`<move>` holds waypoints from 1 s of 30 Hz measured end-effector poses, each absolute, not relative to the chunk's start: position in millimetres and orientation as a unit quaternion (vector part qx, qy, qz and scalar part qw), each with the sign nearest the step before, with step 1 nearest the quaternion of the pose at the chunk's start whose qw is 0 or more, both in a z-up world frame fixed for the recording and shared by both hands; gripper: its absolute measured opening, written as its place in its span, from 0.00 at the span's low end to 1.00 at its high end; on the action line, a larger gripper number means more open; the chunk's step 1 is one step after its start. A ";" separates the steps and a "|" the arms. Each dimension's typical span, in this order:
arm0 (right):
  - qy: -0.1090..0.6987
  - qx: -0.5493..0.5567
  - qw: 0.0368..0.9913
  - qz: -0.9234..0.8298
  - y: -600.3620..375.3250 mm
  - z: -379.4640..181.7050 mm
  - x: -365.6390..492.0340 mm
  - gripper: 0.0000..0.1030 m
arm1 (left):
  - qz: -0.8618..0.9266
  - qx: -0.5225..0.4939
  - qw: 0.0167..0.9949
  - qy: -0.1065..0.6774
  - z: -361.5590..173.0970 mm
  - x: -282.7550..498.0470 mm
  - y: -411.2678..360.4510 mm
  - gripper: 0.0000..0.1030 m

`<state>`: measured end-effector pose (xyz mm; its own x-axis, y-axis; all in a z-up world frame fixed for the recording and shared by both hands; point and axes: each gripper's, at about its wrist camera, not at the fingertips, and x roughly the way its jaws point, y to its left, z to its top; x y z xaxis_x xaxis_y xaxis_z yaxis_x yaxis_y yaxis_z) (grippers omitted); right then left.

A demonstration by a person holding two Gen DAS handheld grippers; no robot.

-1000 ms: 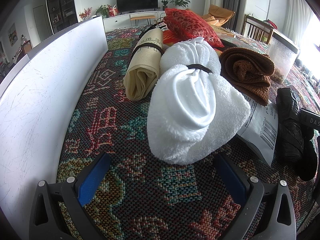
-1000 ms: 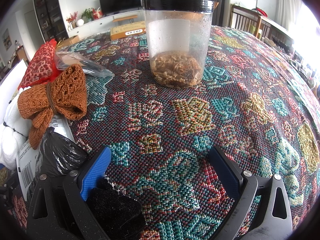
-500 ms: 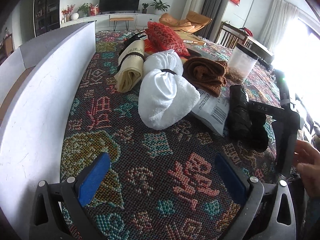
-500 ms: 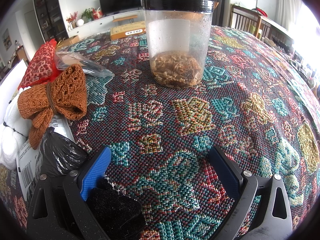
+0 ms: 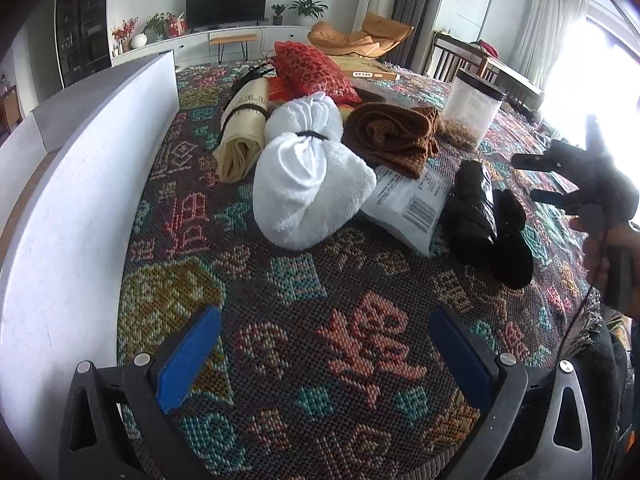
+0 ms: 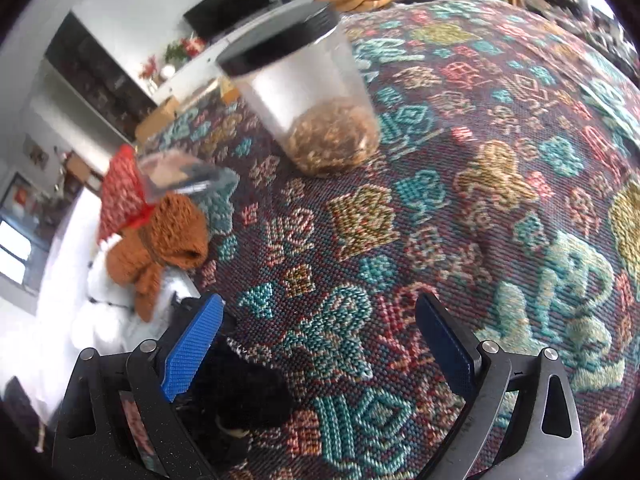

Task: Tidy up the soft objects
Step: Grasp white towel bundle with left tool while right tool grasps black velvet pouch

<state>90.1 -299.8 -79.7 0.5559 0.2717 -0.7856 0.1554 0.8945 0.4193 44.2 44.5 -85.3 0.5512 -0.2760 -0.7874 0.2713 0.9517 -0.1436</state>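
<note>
- Both grippers were empty: the left gripper [image 5: 326, 354] hung over bare patterned cloth with its jaws wide apart, and the right gripper [image 6: 320, 338] likewise stood spread, with nothing between its blue pads, though a black fuzzy item [image 6: 240, 392] lay just under its left finger.
- Spread over the desk [image 5: 360, 344] was a woven patterned cloth, with a white board [image 5: 80, 200] standing along its left edge.
- Largest of the soft things, a white towel bundle [image 5: 308, 184] tied with a black band lay near the middle, well ahead of the left gripper.
- Beside it lay a beige roll [image 5: 242, 132], also banded, a brown knit bundle [image 5: 390, 136] and a red patterned cushion [image 5: 310, 70] behind.
- Further right lay a black folded umbrella [image 5: 474, 208], touching a white plastic package [image 5: 408, 204].
- A clear jar [image 6: 304, 92] with a black lid stood apart, holding brownish contents.
- Judging by the layout, little sorting looked done: the soft items sat in a loose cluster, none gripped, and every one of them was yet to be placed.
</note>
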 end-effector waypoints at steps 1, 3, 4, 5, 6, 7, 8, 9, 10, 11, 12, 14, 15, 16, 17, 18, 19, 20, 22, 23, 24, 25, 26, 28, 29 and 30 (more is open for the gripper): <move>0.467 0.219 0.856 0.044 -299.0 -70.4 83.6 0.95 | -0.149 0.006 0.884 0.442 -82.4 51.9 42.0 1.00; 0.468 0.183 0.862 0.069 -284.5 -54.3 68.4 0.95 | -0.132 0.023 0.895 0.426 -74.8 70.3 37.0 1.00; 0.473 0.161 0.863 0.078 -274.1 -49.0 60.0 0.95 | -0.120 0.028 0.898 0.422 -71.7 81.1 35.1 1.00; 0.482 0.140 0.860 0.091 -262.1 -47.1 52.0 0.95 | -0.111 0.027 0.899 0.422 -69.4 92.4 34.6 1.00; 0.493 0.123 0.854 0.111 -247.7 -47.7 45.0 0.95 | -0.107 0.020 0.900 0.423 -67.1 104.1 33.3 1.00; 0.507 0.107 0.845 0.135 -230.9 -51.5 38.5 0.95 | -0.105 0.012 0.900 0.423 -65.5 112.1 35.2 1.00; 0.520 0.088 0.836 0.154 -213.6 -57.0 32.6 0.95 | -0.102 0.008 0.900 0.423 -65.2 118.6 34.9 1.00; 0.534 0.065 0.827 0.167 -198.1 -65.2 30.4 0.95 | -0.099 0.008 0.900 0.424 -66.0 123.1 34.7 1.00; 0.545 0.040 0.819 0.172 -185.3 -74.6 30.0 0.95 | -0.097 0.011 0.899 0.427 -68.0 126.8 33.6 1.00; 0.553 0.006 0.816 0.166 -175.5 -84.3 31.1 0.94 | -0.095 0.015 0.898 0.430 -69.4 129.3 31.6 1.00; 0.554 -0.026 0.820 0.142 -174.1 -92.8 34.6 0.94 | -0.097 0.020 0.895 0.434 -71.4 130.6 30.1 1.00; 0.538 -0.032 0.839 0.076 -199.9 -100.3 48.1 0.93 | -0.102 0.037 0.893 0.436 -72.8 127.2 25.8 1.00; 0.530 0.023 0.847 0.043 -230.5 -100.2 56.3 0.93 | -0.103 0.047 0.894 0.433 -72.5 125.3 24.9 1.00; 0.516 0.072 0.853 -0.001 -261.9 -97.8 59.9 0.93 | -0.103 0.056 0.896 0.429 -71.9 123.8 24.3 1.00; 0.492 0.114 0.862 -0.045 -293.6 -91.7 59.1 0.93 | -0.103 0.063 0.897 0.425 -71.5 123.1 24.6 1.00; 0.467 0.147 0.869 -0.078 -321.2 -83.8 55.1 0.93 | -0.103 0.066 0.898 0.423 -71.7 123.2 24.8 1.00; 0.447 0.174 0.873 -0.089 -341.1 -75.7 50.3 0.93 | -0.103 0.066 0.897 0.424 -72.5 124.4 25.2 1.00; 0.434 0.188 0.877 -0.089 -354.3 -67.6 46.1 0.93 | -0.106 0.065 0.896 0.426 -73.7 126.4 25.0 1.00; 0.433 0.180 0.880 -0.073 -363.2 -55.7 43.4 0.93 | -0.109 0.066 0.895 0.428 -77.1 131.7 21.7 1.00; 0.440 0.171 0.879 -0.064 -363.8 -52.9 46.0 0.93 | -0.110 0.070 0.894 0.430 -78.6 134.6 18.5 1.00; 0.449 0.170 0.876 -0.053 -363.0 -53.3 48.8 0.93 | -0.111 0.074 0.892 0.431 -79.9 136.8 15.0 1.00; 0.458 0.170 0.872 -0.039 -359.4 -56.1 53.1 0.93 | -0.112 0.077 0.892 0.431 -80.6 138.5 11.4 0.99; 0.471 0.164 0.867 -0.018 -353.0 -59.7 61.3 0.93 | -0.111 0.082 0.892 0.431 -80.5 138.5 8.3 0.95; 0.512 0.104 0.852 0.022 -324.1 -66.8 76.1 0.93 | -0.109 0.090 0.889 0.435 -81.6 140.9 3.5 0.86; 0.528 0.066 0.846 0.035 -310.5 -70.7 78.3 0.93 | -0.111 0.089 0.887 0.440 -82.3 143.4 2.2 0.79; 0.545 0.025 0.837 0.042 -298.3 -76.7 81.7 0.91 | -0.113 0.087 0.884 0.445 -82.4 145.2 1.4 0.65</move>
